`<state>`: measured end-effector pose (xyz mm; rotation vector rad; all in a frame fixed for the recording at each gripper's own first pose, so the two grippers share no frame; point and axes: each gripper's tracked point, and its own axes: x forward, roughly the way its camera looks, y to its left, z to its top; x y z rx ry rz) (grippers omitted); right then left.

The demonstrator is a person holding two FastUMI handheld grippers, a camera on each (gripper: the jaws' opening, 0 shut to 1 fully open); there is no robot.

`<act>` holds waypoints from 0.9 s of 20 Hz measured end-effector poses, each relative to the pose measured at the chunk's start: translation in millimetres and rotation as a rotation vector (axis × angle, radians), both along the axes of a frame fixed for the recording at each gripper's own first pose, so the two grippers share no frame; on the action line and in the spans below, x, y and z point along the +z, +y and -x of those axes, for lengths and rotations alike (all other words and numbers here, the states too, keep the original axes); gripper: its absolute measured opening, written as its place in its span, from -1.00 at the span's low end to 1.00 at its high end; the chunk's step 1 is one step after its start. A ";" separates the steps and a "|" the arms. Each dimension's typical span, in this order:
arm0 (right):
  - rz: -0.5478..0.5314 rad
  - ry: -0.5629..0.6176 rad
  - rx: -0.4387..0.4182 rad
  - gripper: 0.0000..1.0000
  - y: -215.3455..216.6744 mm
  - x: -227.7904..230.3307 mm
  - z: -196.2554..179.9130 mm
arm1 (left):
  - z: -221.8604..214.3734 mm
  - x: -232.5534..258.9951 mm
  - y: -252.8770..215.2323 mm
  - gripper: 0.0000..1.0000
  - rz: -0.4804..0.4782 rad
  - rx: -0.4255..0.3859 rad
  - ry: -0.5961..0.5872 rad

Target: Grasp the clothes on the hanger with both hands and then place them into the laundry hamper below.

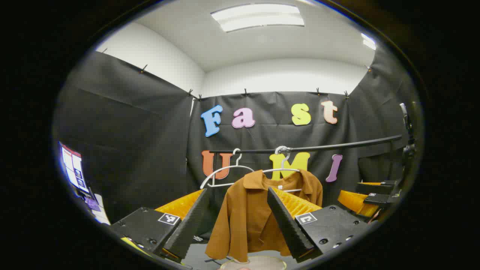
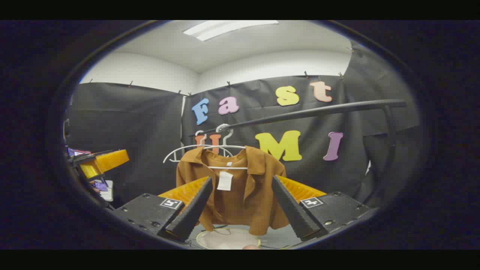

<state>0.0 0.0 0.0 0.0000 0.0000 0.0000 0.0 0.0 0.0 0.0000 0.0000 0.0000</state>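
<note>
My left gripper (image 1: 240, 225) and right gripper (image 2: 242, 210) both stand agape, empty. Brown jacket (image 1: 247, 217) hangs centre frame on a white hanger (image 2: 210, 150) under the black rail (image 2: 300, 112); right gripper view reveals its white tag (image 2: 225, 180). Hamper rim (image 2: 228, 240) at bottom centre.

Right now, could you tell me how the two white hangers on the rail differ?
The nearer hanger carries the brown jacket; the farther hanger hangs bare. The nearer hanger is largely covered by cloth, while the farther hanger's whole outline shows. Both are white and hook onto the black rail.
</note>
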 end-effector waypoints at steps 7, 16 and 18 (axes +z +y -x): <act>-0.008 -0.028 -0.006 0.98 -10.1 4.7 -7.6 | -5.0 0.7 -11.3 0.93 0.008 0.001 -0.005; -0.044 -0.012 -0.032 0.96 -27.9 -4.8 -18.5 | -20.5 -16.2 -42.1 1.00 0.027 -0.062 0.028; -0.061 0.005 -0.029 0.96 -31.4 -11.9 -23.2 | -23.5 -23.5 -50.7 1.00 0.024 -0.071 0.043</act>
